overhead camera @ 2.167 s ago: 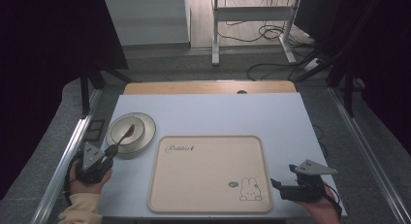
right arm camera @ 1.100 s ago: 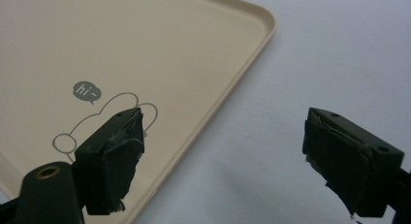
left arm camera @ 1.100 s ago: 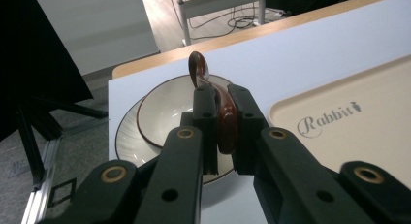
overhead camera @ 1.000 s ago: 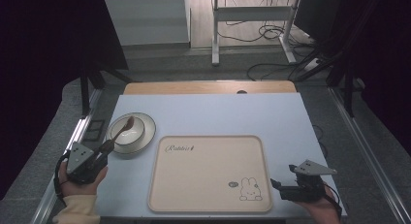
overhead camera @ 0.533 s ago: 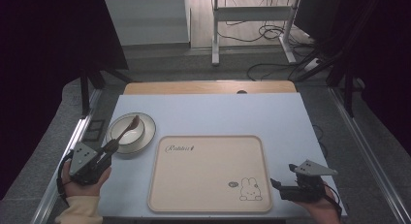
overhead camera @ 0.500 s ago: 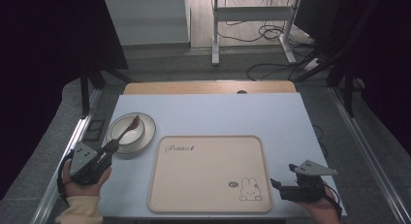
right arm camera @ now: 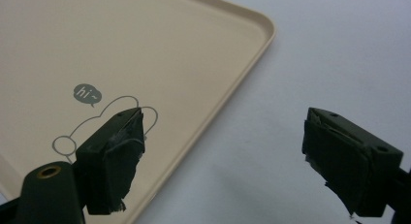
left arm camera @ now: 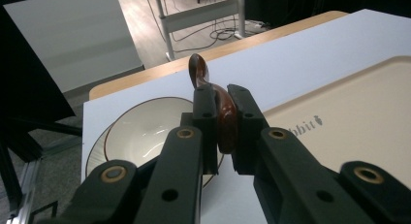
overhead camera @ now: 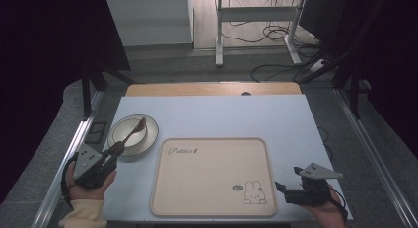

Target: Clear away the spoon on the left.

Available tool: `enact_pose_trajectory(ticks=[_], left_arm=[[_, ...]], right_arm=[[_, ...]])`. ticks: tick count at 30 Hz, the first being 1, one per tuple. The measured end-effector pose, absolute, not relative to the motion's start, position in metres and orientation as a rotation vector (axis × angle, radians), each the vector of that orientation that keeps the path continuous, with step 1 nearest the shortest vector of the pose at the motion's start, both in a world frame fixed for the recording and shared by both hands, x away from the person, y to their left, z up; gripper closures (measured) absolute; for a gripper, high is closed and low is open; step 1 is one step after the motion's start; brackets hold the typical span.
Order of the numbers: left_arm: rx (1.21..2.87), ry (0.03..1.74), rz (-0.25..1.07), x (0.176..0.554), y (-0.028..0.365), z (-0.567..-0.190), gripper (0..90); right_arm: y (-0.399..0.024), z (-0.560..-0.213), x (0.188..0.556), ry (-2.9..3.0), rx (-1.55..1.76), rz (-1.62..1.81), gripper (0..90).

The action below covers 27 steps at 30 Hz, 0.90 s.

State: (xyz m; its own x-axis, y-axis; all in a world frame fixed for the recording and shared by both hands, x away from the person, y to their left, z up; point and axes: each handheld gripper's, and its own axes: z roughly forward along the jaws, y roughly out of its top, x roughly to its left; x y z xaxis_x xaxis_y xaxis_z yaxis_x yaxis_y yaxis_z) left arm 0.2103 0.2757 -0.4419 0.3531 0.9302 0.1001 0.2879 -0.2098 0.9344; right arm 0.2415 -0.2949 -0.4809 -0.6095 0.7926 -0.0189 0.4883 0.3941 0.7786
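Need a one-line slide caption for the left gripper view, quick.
Left gripper shut on a brown wooden spoon, holding it above the cream bowl beside the beige tray.

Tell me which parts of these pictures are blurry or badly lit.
High view: surroundings nearly black, table evenly lit. Left gripper view: spoon sharp with a glint on its bowl, nearest jaw parts soft. Right gripper view: jaws slightly blurred, tray print clear, no glare.

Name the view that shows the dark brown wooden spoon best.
The left gripper view: the dark brown wooden spoon fills the centre, clamped between the left gripper's jaws. The high view shows it small, slanting over the cream bowl.
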Motion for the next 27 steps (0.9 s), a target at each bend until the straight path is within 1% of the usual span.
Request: enact_pose_trajectory(ticks=[14,27], left_arm=[[1.719,1.053,0.875,0.215,0.262,-0.437,84.3],[1.75,0.996,0.859,0.23,0.242,-0.432,84.3]], right_arm=[[-0.295,-0.481,0.241,2.269,1.104,1.075,15.4],[-0.294,-0.481,0.241,2.271,1.107,1.073,15.4]])
